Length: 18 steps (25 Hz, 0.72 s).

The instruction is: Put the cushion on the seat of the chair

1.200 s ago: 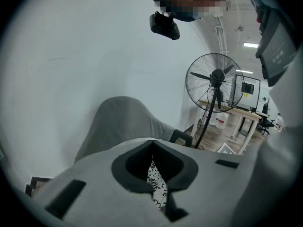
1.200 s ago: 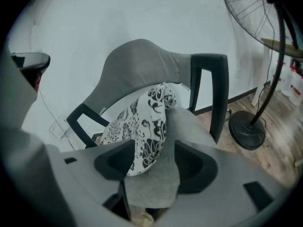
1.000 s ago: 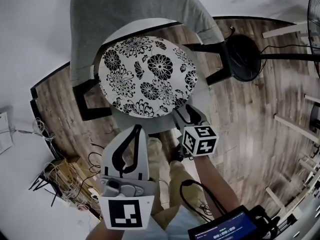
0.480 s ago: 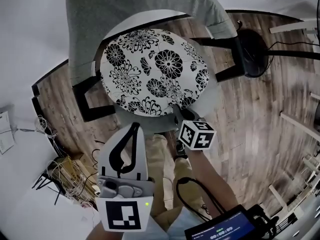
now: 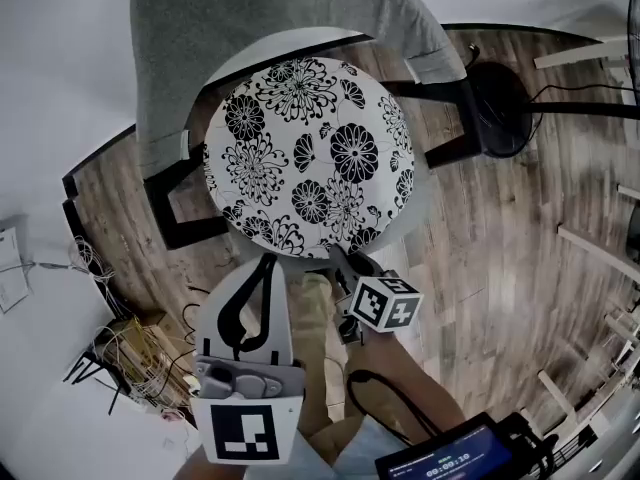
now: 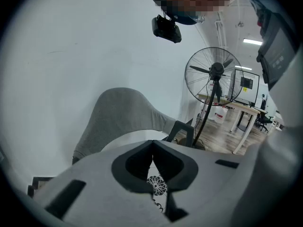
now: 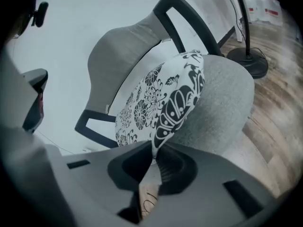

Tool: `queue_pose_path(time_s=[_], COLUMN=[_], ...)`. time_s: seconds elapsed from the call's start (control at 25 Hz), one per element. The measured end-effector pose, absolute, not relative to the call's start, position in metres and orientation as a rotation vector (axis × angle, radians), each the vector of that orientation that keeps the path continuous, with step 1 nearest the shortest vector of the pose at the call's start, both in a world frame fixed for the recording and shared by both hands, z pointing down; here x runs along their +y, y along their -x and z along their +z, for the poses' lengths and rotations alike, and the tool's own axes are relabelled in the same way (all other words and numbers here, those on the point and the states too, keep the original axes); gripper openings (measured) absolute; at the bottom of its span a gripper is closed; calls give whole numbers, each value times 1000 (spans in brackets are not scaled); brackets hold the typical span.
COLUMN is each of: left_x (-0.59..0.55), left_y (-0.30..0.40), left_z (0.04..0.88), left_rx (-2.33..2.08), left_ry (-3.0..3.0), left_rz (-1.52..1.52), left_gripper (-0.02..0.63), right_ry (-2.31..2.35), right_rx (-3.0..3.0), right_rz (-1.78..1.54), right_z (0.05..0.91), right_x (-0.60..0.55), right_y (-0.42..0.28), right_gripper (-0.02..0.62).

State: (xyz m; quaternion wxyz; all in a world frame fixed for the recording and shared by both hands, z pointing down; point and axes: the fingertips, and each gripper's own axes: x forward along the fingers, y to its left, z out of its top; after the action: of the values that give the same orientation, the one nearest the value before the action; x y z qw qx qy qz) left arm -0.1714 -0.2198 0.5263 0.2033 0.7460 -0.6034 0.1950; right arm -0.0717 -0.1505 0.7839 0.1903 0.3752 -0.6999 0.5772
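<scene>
Since the earlier frame, right gripper (image 5: 340, 258) shifted left along the cushion (image 5: 310, 153) rim. Its jaws had just been closing and pinched the near edge. Cushion lay on the chair (image 5: 250, 18) seat (image 5: 422, 200), near edge raised. Left gripper (image 5: 262, 268) hovered short of it, jaws pressed together, empty.

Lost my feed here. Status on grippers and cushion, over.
Right gripper just closed, pinching near edge of cushion. Left gripper shut, empty, short of it. Cushion on chair seat. Nothing in the way.
</scene>
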Motion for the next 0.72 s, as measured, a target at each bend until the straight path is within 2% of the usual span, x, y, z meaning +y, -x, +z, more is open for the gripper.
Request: queue_pose_path(time_s=[0.52, 0.72], left_x=[-235, -233], left_y=[158, 156], left_z=[526, 528], left_rx=[-1648, -1643], left_ry=[-2096, -2100], left_rz=[559, 564], left_gripper=[9, 9], right_ry=[-1063, -1080], right_rx=[-1930, -1915], right_rz=[1668, 1659], right_z=[785, 794], right_x=[-140, -144], right_y=[70, 64], right_gripper=[28, 51])
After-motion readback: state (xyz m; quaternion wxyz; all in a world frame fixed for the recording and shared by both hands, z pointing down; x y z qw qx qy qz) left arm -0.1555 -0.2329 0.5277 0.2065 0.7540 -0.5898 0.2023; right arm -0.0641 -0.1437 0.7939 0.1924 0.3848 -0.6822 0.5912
